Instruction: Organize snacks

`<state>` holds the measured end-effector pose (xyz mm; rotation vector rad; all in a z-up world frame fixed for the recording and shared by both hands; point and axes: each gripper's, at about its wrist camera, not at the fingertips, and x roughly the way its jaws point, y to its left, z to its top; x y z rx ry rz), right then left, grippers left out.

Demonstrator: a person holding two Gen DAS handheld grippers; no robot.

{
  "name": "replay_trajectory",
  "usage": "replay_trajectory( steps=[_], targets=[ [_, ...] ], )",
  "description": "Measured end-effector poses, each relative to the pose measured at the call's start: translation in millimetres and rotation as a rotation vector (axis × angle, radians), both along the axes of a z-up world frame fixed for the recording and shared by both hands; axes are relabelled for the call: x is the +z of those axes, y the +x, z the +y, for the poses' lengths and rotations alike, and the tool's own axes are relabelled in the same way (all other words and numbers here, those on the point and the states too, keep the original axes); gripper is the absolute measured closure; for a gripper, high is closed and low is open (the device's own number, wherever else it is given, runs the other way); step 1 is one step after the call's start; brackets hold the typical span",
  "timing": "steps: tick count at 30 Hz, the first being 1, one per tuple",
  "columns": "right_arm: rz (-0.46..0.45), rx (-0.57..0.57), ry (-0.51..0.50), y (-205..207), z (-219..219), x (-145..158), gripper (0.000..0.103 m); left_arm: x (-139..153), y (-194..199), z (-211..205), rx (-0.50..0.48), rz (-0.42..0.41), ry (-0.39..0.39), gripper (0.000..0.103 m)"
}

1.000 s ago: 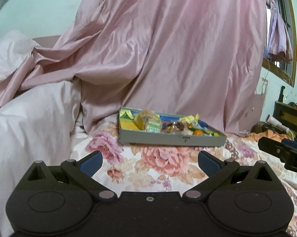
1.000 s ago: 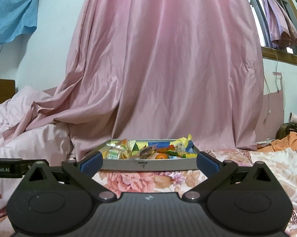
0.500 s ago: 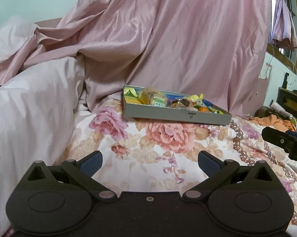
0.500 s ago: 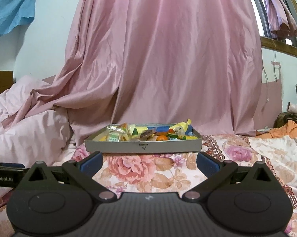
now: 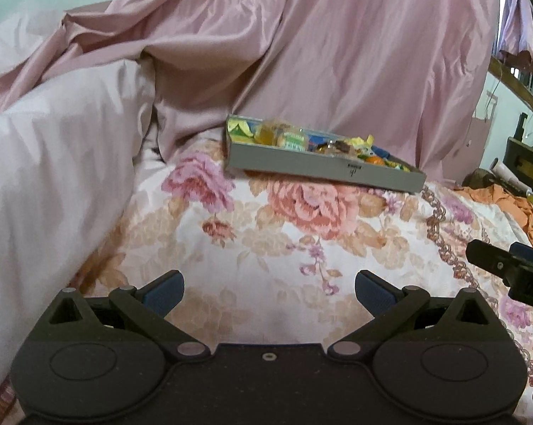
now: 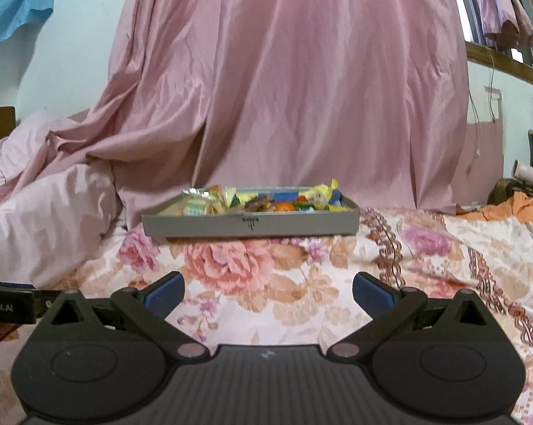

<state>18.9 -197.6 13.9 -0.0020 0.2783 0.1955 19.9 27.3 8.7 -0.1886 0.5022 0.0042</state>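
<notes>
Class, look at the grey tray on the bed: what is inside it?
The grey tray holds a heap of wrapped snacks: yellow, green and blue packets and something orange. Its near wall hides the lower layer and the tray floor, so no count is possible.

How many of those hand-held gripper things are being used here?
2. The left hand-held gripper is open above the floral bedspread; the right hand-held gripper, also open, sits beside it, facing the grey snack tray.

Flowered bedspread (image 6: pixel 302 283) is lying bare in front of the grey snack tray (image 6: pixel 250 225), leaving open passage to its near wall. A white duvet (image 6: pixel 43 219) is crowding the tray's left, and a pink curtain (image 6: pixel 302 88) is hanging close behind it.
</notes>
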Motion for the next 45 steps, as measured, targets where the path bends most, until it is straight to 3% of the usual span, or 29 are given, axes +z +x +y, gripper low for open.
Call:
replay_trajectory(
  steps=[19,45],
  targets=[
    [0.086,-0.01,-0.024,13,4,-23,0.0,-18,9,3,0.018,0.084,-0.031,0.001],
    [0.098,-0.009,-0.035,13,7,-25,0.0,-19,9,3,0.019,0.085,-0.04,0.001]
  ],
)
